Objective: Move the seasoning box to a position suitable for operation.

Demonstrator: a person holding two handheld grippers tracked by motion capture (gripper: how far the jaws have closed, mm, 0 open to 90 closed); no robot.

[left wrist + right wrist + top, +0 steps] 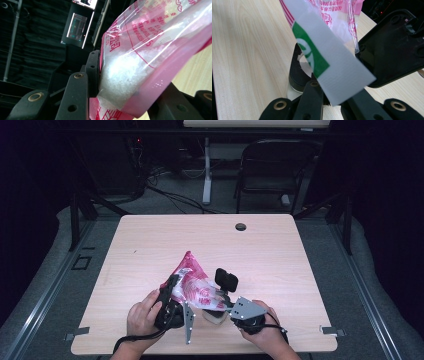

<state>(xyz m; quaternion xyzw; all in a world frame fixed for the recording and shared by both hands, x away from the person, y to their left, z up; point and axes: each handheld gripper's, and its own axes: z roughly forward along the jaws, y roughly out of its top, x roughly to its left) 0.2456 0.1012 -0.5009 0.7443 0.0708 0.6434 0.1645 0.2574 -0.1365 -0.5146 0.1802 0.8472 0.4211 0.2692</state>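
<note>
A pink-printed clear bag with white crystals in it is tilted up off the table. My left gripper is shut on its lower end, the jaws pressing on both sides. Just right of it stands a small white jar with its black flip lid raised. In the right gripper view the jar's black rim and lid lie under the bag's mouth. My right gripper is shut on a white strip with a green mark, pinched between its jaws.
The light wood table has a round cable hole near its far edge. Behind it stand a black chair and a white desk leg. A lit monitor hangs in the dark background.
</note>
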